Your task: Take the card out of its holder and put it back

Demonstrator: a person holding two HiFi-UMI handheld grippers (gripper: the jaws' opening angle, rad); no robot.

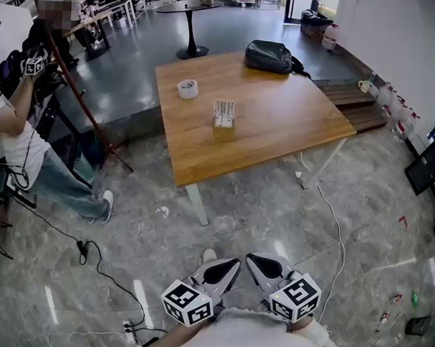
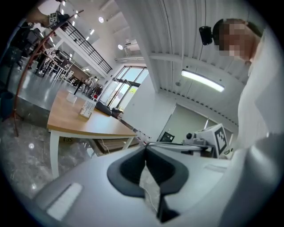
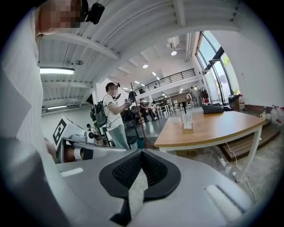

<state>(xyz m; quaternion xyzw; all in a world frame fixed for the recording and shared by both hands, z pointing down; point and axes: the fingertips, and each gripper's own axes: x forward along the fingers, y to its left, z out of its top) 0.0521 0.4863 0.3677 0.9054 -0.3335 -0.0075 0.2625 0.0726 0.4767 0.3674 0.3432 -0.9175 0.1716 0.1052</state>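
Wooden bench (image 1: pixel 277 136) stands well ahead of me on the grey stone floor (image 1: pixel 273 222). A black bag (image 1: pixel 268 56) lies at its far edge. My left claw (image 2: pixel 145 150) and right claw (image 3: pixel 142 153) are both squeezed together, holding nothing, far from the bench. A tape roll (image 1: pixel 187 88) sits near the small card holder (image 1: pixel 224 113), mid-bench.

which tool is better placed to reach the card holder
Left, barely. The left tool and right tool sit side by side, shut and empty, short of the brown wooden table; the white card holder lies straighter ahead of the left.
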